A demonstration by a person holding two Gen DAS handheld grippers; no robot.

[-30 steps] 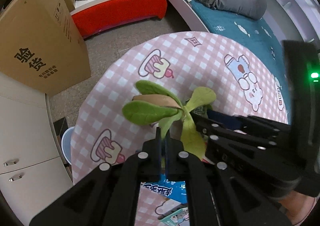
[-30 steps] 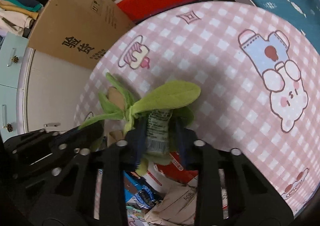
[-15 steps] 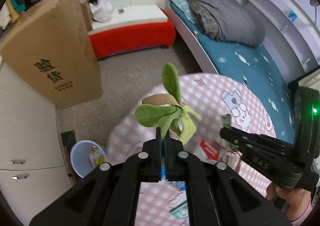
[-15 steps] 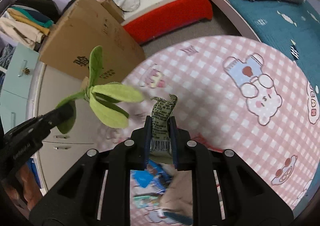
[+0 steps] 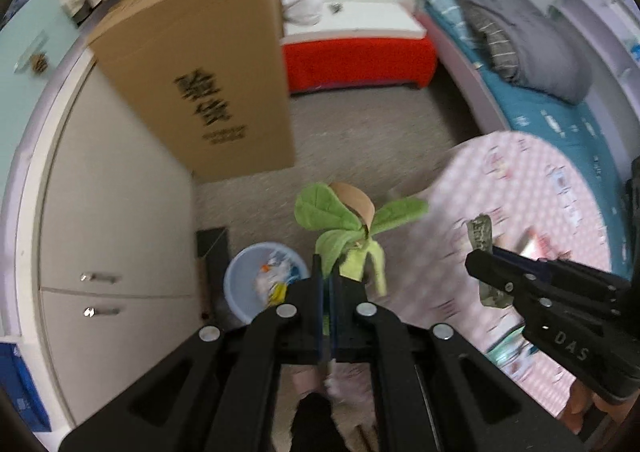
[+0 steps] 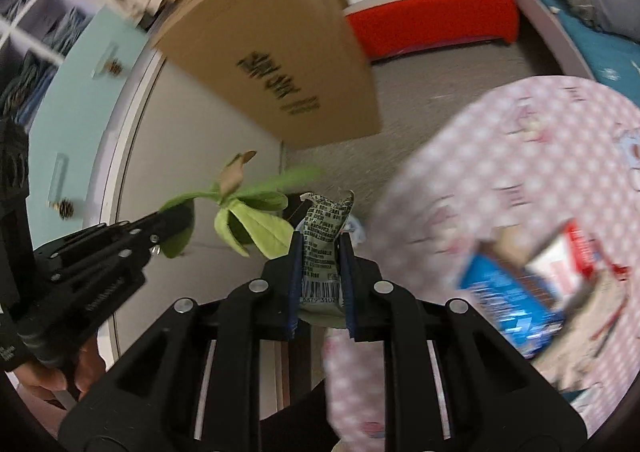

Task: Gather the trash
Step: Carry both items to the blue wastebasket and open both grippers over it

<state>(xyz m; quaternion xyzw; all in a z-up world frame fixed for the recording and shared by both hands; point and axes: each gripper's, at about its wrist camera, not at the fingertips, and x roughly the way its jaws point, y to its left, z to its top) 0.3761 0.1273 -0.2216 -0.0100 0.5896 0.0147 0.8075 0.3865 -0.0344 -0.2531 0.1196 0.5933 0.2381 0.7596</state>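
Trash is being carried in both grippers, clear of the pink checked table [image 5: 532,188]. A leafy sprig [image 5: 352,224], green with one brown leaf, is sitting just above frame centre in the left wrist view, its stem pinched between the nearly closed jaws of the left gripper [image 5: 326,284]. The right gripper [image 6: 320,252] is clamping a crumpled wrapper [image 6: 322,240] with a printed barcode, standing upright between narrow jaws at the centre of the right wrist view.

What the coming drop turns on is the pale blue bin [image 5: 240,284], sitting on the floor in the lower middle of the left view, already holding some scraps. It is lying just left of the left jaws and below them, so the sprig is hanging close to its rim but looks to be past its right edge. The left hand appears the nearer of the two; the right gripper, at lower right in that view, is sitting further toward the table side. In the right view the bin is mostly hidden behind the wrapper.

More litter, a blue packet [image 6: 508,300] and a red and white one [image 6: 568,256], is lying on the table at the right of the right view.
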